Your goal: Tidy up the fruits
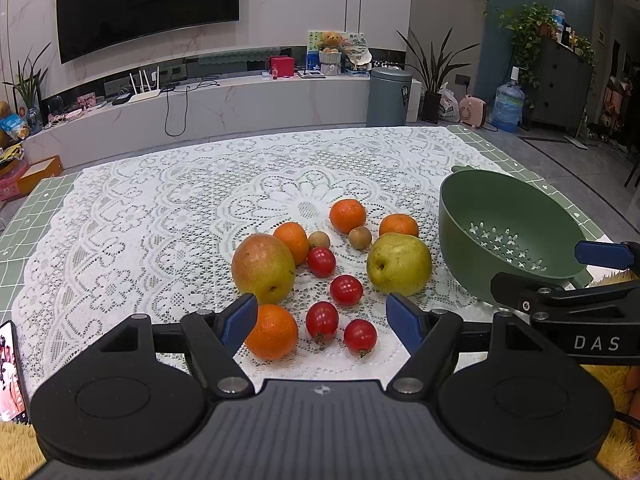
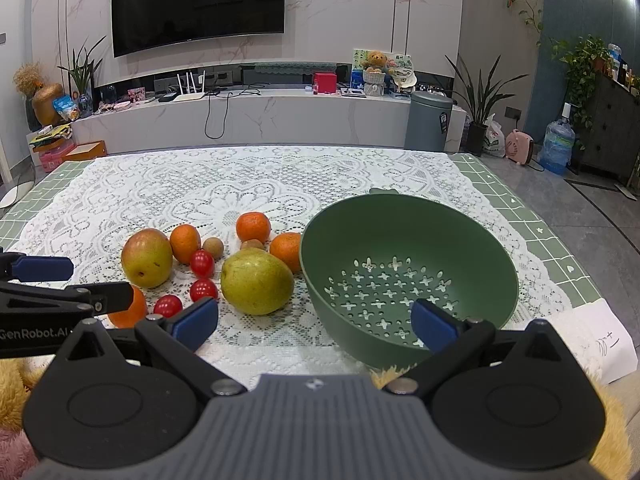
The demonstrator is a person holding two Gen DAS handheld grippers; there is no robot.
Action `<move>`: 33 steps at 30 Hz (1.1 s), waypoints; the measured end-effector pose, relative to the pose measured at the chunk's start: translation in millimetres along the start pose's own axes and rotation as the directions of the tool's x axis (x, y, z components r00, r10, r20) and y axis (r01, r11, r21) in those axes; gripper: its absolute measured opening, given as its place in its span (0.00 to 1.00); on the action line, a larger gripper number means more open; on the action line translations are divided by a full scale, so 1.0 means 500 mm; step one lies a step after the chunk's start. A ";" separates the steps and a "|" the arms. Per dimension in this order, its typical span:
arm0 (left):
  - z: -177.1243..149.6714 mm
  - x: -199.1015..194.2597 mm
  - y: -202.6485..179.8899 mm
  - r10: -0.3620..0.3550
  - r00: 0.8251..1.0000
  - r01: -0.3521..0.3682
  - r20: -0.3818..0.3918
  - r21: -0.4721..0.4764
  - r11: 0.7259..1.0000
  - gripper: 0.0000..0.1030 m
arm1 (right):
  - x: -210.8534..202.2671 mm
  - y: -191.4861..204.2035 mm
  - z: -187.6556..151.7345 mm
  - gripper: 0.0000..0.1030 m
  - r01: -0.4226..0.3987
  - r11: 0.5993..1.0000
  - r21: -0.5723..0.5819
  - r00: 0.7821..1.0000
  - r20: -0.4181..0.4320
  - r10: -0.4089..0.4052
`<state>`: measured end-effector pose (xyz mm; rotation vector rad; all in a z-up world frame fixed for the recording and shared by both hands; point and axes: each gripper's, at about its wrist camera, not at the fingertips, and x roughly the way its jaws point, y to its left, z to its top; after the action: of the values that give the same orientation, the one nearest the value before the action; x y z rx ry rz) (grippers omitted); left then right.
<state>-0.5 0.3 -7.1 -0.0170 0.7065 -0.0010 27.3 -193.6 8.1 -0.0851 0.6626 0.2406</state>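
**Green colander and loose fruit ahead of two open grippers**

Green plastic forms the colander, which stands upright on the white lace tablecloth, directly ahead of the right gripper. The right gripper's jaws are spread wide and hold nothing; its blue right finger pad overlaps the colander's near wall in the right wrist view, though contact cannot be confirmed from this angle. No fruit shows on the perforated floor.

The left gripper is likewise spread wide and holds nothing. Between and just ahead of its fingers lie four cherry tomatoes (all red, apart from one another). The nearest orange sits just beside the left finger pad, partly hidden behind it.

Further ahead of the left gripper:
- A reddish-yellow pear lies ahead-left, touching a second orange behind it.
- A yellow-green pear lies ahead-right, between the tomatoes and the colander.
- Two small brown round fruits lie beyond the tomatoes, near two more oranges.

All fruit rests on the tablecloth to the left of the colander. A slip of white paper with handwriting lies to the right of the right gripper, near the table edge.
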 end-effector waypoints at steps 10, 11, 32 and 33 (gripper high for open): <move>-0.001 0.000 0.000 0.001 1.000 -0.001 -0.002 0.001 1.000 0.83 | 0.000 0.000 0.000 0.96 0.000 1.000 0.000 1.000 -0.001 0.000; -0.001 0.000 -0.001 0.001 1.000 -0.001 -0.002 0.001 1.000 0.83 | 0.000 0.000 0.000 0.96 0.000 1.000 0.000 1.000 -0.001 0.000; -0.001 -0.001 -0.001 0.002 1.000 -0.002 -0.003 -0.001 1.000 0.83 | 0.001 -0.001 -0.004 0.96 -0.004 1.000 0.001 1.000 -0.005 0.004; -0.001 -0.001 0.000 0.002 1.000 -0.002 -0.003 -0.002 1.000 0.83 | 0.008 -0.001 -0.010 0.96 -0.006 1.000 0.003 1.000 -0.007 0.006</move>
<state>-1.0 0.5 -7.2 -0.0182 0.7094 0.0014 27.5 -194.3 1.8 -0.0814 0.6706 0.2457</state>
